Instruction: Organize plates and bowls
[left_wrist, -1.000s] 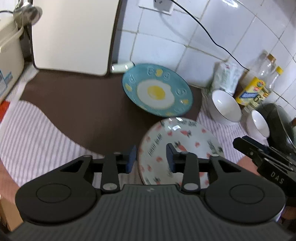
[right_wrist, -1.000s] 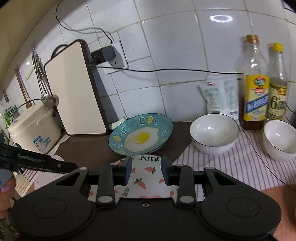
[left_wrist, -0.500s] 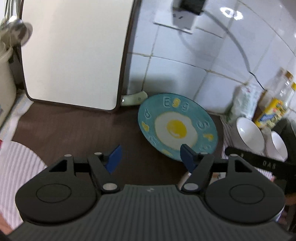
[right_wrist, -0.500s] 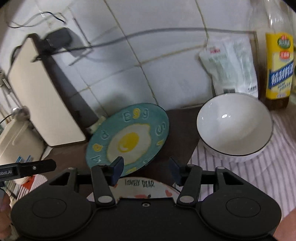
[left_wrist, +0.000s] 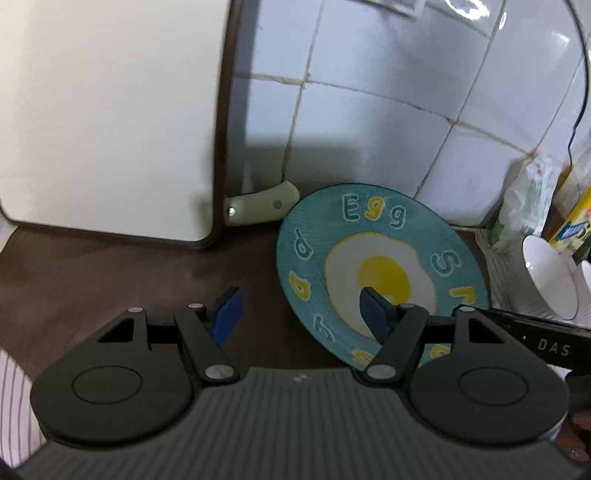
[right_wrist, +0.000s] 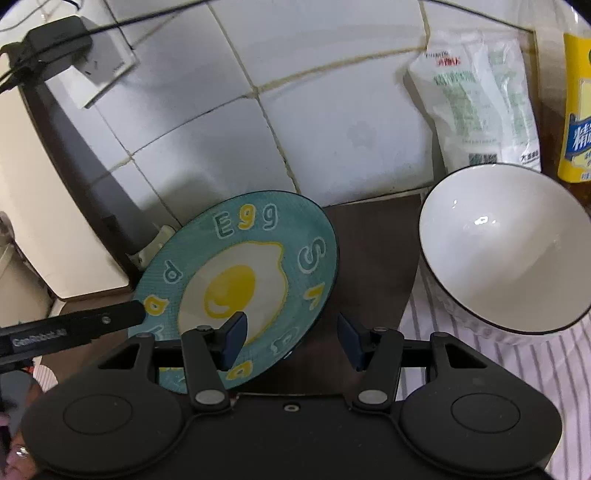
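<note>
A teal plate (left_wrist: 314, 254) with a fried-egg picture and the word "Egg" lies on the brown mat near the tiled wall. My left gripper (left_wrist: 300, 313) is open and straddles the plate's left rim, with one pad over the egg white and the other off the plate. My right gripper (right_wrist: 292, 339) is open too and straddles the near right rim of the same plate (right_wrist: 236, 280). No pad visibly presses on the plate. A white bowl (right_wrist: 498, 258) stands to the plate's right, and in the left wrist view this bowl (left_wrist: 546, 273) sits at the right edge.
A white cutting board (left_wrist: 103, 122) leans on the wall at the left, with a pale knife handle (left_wrist: 258, 206) behind it. A white bag (right_wrist: 476, 99) and a yellow-labelled bottle (right_wrist: 576, 118) stand behind the bowl. A striped cloth (right_wrist: 517, 373) covers the right side.
Both grippers have moved forward and down from the carrot-patterned plate to the egg plate. Their jaws have widened. The carrot plate has dropped out of view.
</note>
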